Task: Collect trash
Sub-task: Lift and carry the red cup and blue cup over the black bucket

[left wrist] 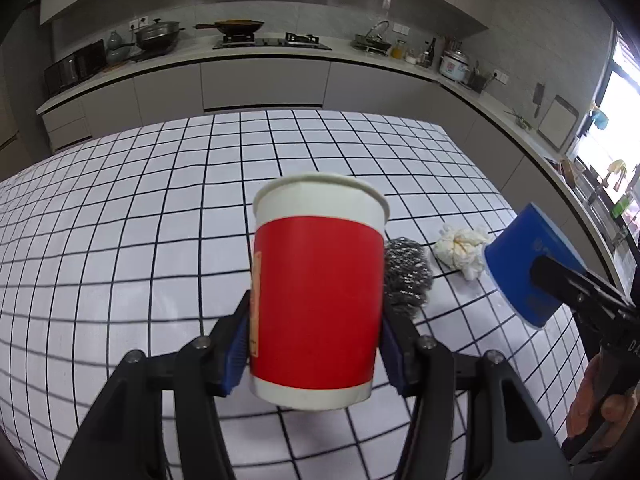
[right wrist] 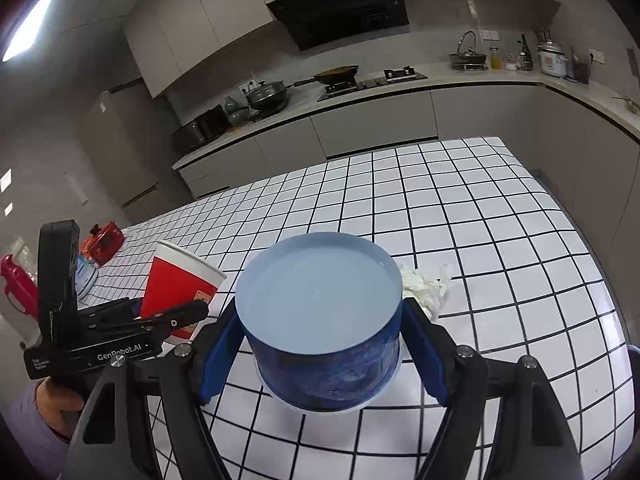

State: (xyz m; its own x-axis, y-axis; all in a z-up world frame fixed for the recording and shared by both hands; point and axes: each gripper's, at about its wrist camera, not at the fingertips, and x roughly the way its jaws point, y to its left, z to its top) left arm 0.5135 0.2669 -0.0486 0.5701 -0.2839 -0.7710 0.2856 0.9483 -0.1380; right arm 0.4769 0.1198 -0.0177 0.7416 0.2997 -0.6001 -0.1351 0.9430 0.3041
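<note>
L gripper (left wrist: 316,344) is clamped on the red paper cup with white rim and base (left wrist: 316,292), blue pads pressed to both sides, cup upright, mouth up, held above the white grid-tiled counter (left wrist: 160,208). Just behind the cup at approx 1 o'clock sits a grey steel-wool scrubber (left wrist: 408,276), partly hidden by the cup wall. Further toward 2 o'clock lies the crumpled white tissue wad (left wrist: 460,250), loose on the counter, w/ a yellowish stain.

R gripper (right wrist: 320,344) is closed on the blue paper cup (right wrist: 324,356), held inverted: pale flat base faces the camera, mouth down. In the L view that cup tilts, axis running 10-to-4.

Key relation, as I judge it: the tissue is the trash not yet picked up, and it sits at approx 1 o'clock from the R gripper, right behind the blue cup, so R is nearer than L. Both grippers are full, though; one would prob. need to drop or nest its cup first.

Hard to tell: no bin visible in either view; most of the tissue is blocked in the R view; cup insides unseen.
</note>
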